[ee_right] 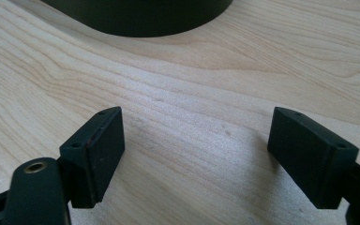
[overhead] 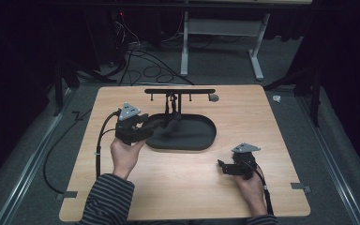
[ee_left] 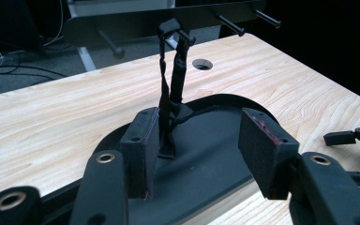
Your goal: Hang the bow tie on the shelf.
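A black oval tray (overhead: 201, 140) lies mid-table, with a black peg rack (overhead: 180, 91) standing at its far edge. From the rack's middle, a thin black strap (overhead: 171, 110) hangs down into the tray. My left gripper (overhead: 161, 123) hovers over the tray's left end, open. In the left gripper view the strap (ee_left: 165, 93) hangs beside the rack's post, just past the inner face of the left pad (ee_left: 143, 145); nothing sits between the pads, and I cannot tell if strap and pad touch. My right gripper (overhead: 221, 165) rests low at the front right, open over bare wood (ee_right: 194, 154).
A round cable hole (overhead: 213, 98) sits in the tabletop behind the tray's right end. The tray's edge (ee_right: 140, 18) shows ahead of the right gripper. Cables and a desk frame (overhead: 225, 42) lie on the floor beyond the table. The other gripper (ee_left: 356, 136) shows at the right.
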{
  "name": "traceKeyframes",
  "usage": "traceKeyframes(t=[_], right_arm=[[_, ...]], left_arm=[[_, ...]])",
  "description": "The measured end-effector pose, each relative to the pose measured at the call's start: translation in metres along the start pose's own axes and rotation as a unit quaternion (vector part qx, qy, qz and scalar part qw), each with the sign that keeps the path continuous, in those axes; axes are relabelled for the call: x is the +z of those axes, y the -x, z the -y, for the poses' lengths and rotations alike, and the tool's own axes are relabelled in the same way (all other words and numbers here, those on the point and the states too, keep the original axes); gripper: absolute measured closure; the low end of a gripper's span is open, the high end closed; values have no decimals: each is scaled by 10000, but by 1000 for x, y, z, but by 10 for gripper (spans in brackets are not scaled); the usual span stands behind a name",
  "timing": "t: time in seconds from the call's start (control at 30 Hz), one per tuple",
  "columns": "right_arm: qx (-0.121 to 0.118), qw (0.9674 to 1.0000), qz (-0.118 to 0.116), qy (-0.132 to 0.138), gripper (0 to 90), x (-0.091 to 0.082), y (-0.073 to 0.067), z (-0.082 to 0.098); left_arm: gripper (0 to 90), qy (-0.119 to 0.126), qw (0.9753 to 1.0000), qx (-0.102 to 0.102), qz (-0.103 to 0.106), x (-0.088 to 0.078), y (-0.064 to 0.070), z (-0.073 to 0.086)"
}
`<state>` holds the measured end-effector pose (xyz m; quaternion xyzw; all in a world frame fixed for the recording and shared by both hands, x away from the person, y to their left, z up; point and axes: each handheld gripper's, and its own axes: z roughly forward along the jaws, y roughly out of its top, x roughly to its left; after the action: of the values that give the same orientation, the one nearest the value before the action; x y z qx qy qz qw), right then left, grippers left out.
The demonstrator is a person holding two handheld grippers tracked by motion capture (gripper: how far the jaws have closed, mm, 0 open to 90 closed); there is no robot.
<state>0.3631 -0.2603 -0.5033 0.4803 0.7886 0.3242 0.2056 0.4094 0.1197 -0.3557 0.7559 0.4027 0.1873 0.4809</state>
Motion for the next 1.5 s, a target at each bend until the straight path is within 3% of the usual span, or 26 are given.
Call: traceKeyframes(t=[0.9,1.5], right_arm=[[7,10000,-2,0,203,0,0,0],[8,10000,-1,1,203,0,0,0]], left_arm=[[476,66,9999,-132,15,-22,4,24],[474,23,9992,-364,-153,-35,-7,42]])
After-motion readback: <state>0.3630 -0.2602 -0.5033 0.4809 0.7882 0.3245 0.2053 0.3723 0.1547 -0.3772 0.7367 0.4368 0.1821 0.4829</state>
